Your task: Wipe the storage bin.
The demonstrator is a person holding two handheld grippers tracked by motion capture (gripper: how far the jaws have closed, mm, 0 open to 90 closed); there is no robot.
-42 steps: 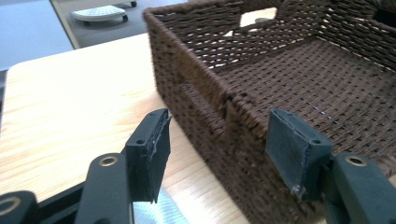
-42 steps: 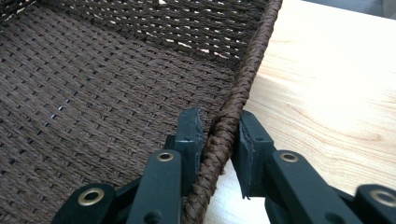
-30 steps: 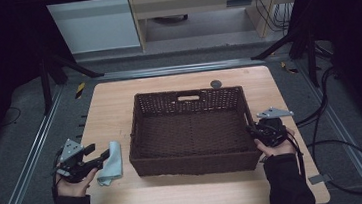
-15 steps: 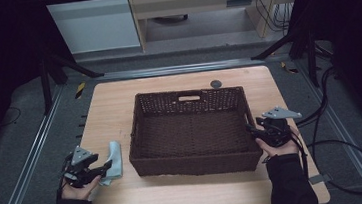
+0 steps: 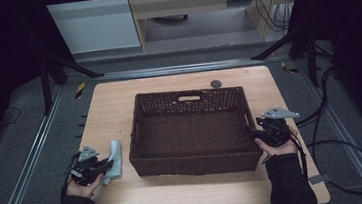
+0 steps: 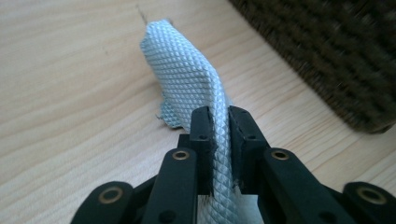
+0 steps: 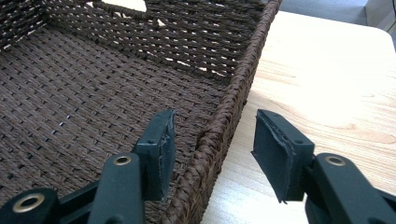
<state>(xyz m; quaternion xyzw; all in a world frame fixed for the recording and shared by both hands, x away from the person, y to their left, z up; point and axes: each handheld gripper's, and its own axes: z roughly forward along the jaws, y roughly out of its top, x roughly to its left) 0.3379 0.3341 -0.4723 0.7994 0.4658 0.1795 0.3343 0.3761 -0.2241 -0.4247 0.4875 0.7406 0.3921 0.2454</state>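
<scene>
As the person's forearms reach in from the near edge of the desk (image 5: 188,196), the left tool (image 6: 219,135) has just been closing and now pinches a fold of the pale blue cloth (image 6: 187,74) between its two black pads, the fabric standing up in a ridge beyond them while its far end lies on the wood; a second ago that tool stood wide open above the cloth, so the grip is new and the cloth, seen from above just left of the basket (image 5: 195,168), looks ready to be lifted, though it has not yet left the desk; at the near right, the right tool (image 7: 212,149) has just been opening and now straddles the basket's woven right rim with a pad on either side, neither one pressing on it, the inner pad over the basket's floor and the outer pad over bare wood; this suggests the basket has been let go where it stands and that the cloth is the next thing to move, probably into it; farther off, the basket's back wall with its handle slot faces the camera, and a small dark disc (image 5: 216,84) sits near the desk's far edge; beyond that, pale cabinets (image 5: 96,24) stand against the dark room.
</scene>
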